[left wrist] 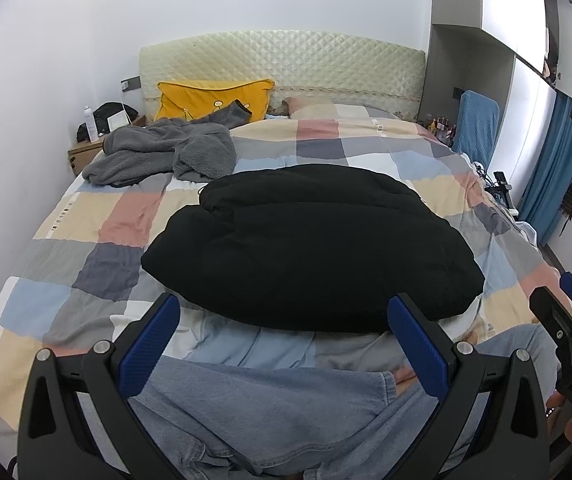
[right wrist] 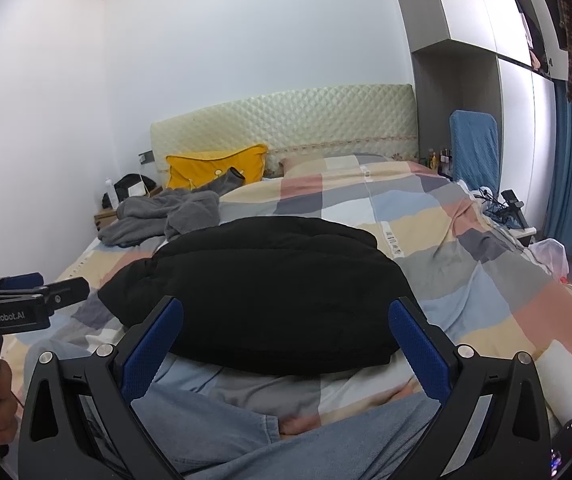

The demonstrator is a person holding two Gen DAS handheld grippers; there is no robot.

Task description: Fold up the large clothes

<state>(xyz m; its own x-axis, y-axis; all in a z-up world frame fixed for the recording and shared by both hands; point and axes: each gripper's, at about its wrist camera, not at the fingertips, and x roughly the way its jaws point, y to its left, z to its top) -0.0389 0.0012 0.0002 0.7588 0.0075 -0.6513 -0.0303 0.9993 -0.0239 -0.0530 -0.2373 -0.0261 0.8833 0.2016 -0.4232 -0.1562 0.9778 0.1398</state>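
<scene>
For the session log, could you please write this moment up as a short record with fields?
Setting: bed with a checked duvet and quilted headboard
Main garment: black padded jacket, lying folded in a compact bundle mid-bed
Other garment: grey fleece garment, crumpled near the yellow pillow
Left gripper: open, empty, just short of the jacket's near edge
Right gripper: open, empty, at the same edge
Person: legs in jeans under both grippers

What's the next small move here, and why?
Probably move on to the grey fleece garment. The black jacket already lies as a compact folded bundle on the bed, and both the left gripper and the right gripper are open, holding nothing, while the fleece lies crumpled by the yellow pillow.
</scene>
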